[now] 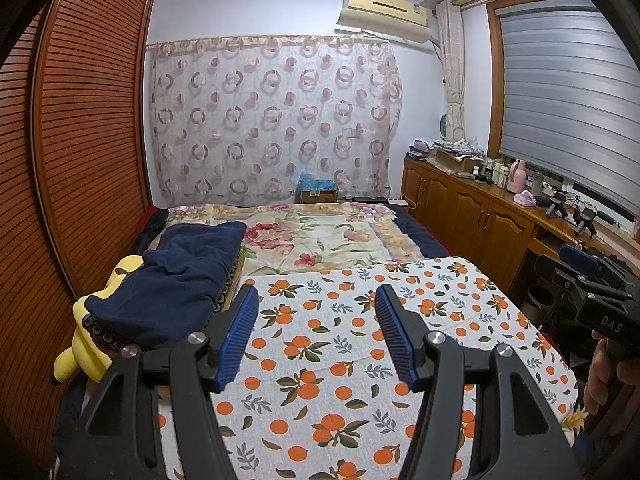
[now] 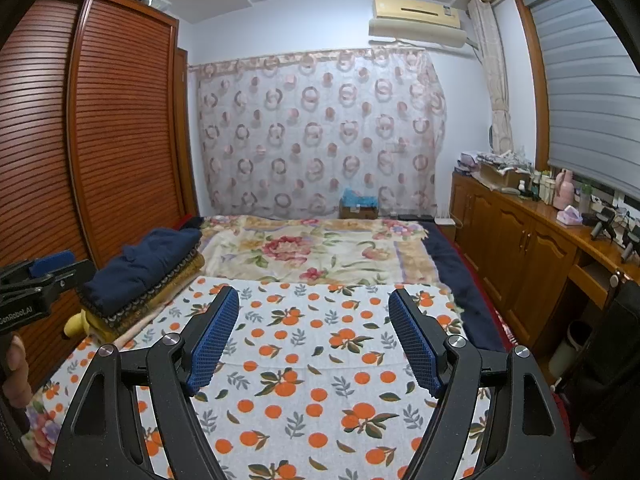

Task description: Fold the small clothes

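Observation:
A pile of clothes lies at the bed's left edge, topped by a dark navy garment with mustard patterned pieces beneath. A yellow plush toy pokes out below the pile. My left gripper hovers open above the orange-print cloth, to the right of the pile, with nothing between its blue pads. My right gripper also stands open over the same cloth, empty. Each gripper shows at the other view's edge, the right gripper body and the left gripper body.
A floral blanket covers the bed beyond the cloth. A slatted wooden wardrobe runs along the left. A wooden cabinet with bottles and boxes on top lines the right wall under the window. A hand holds the right gripper.

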